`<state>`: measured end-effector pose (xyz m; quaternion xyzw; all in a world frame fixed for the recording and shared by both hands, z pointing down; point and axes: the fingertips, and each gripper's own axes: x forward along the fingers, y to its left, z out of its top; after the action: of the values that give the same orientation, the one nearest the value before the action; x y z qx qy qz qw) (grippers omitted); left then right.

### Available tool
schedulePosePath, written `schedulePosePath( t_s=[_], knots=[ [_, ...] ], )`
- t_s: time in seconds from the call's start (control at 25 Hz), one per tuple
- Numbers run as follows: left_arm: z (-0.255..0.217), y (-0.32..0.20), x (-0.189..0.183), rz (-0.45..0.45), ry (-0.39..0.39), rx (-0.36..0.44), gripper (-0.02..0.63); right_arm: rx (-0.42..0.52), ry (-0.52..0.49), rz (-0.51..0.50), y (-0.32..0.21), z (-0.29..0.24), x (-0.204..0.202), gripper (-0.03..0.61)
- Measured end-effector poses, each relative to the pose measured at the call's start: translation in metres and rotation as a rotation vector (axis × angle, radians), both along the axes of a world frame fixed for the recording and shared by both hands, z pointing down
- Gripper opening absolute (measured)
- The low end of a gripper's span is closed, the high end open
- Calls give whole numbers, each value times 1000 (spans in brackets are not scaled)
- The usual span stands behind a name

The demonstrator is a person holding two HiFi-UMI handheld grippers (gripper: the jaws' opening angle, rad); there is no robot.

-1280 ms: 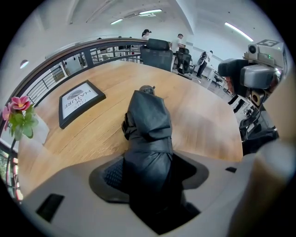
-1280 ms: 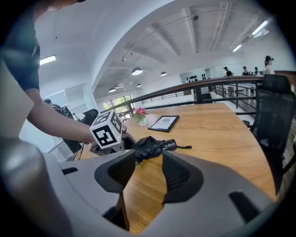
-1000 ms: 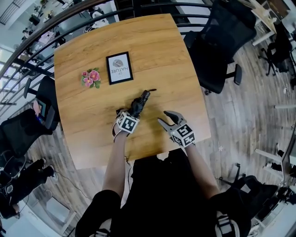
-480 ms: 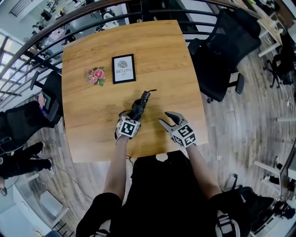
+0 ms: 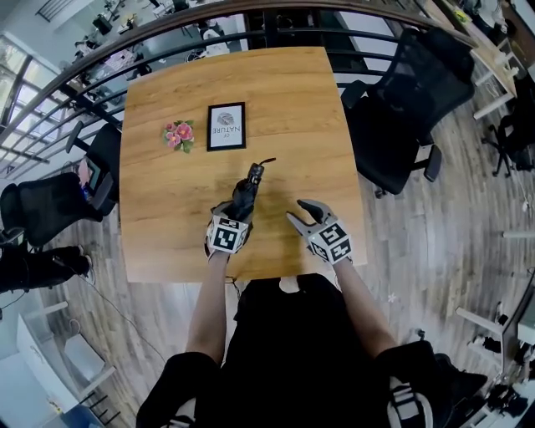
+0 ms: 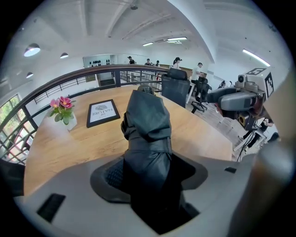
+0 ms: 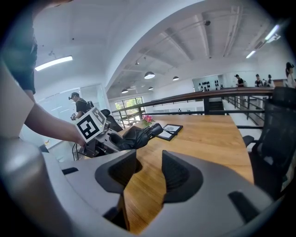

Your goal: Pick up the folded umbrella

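Note:
The folded black umbrella (image 5: 246, 192) sticks out from my left gripper (image 5: 237, 211), which is shut on its near end; its handle end with a thin strap points toward the table's far side. In the left gripper view the umbrella (image 6: 147, 134) fills the gap between the jaws of my left gripper (image 6: 148, 178). The right gripper view shows the umbrella (image 7: 138, 135) tilted up, clear of the wooden table (image 7: 203, 139). My right gripper (image 5: 301, 214) hovers to the right of the umbrella, open, with nothing between its fingers; in its own view the right gripper (image 7: 149, 173) frames only bare table.
A framed print (image 5: 226, 126) and a small pot of pink flowers (image 5: 179, 134) stand on the table's (image 5: 292, 100) far left part. Black office chairs (image 5: 401, 109) stand to the right, another chair (image 5: 50, 209) to the left, and a railing (image 5: 167, 25) runs behind.
My left gripper has risen a little with the umbrella, whose far end has swung more upright. The right gripper has also come up slightly.

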<state>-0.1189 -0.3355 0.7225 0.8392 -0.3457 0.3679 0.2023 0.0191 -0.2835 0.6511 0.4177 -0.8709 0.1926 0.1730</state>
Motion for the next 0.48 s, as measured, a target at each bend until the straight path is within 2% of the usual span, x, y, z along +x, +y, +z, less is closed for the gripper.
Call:
schedulePosePath(
  t_s=[0.48],
  knots=[
    [-35, 31, 3, -90, -8, 70, 276, 82, -29, -35, 5, -27, 17, 181]
  ],
)
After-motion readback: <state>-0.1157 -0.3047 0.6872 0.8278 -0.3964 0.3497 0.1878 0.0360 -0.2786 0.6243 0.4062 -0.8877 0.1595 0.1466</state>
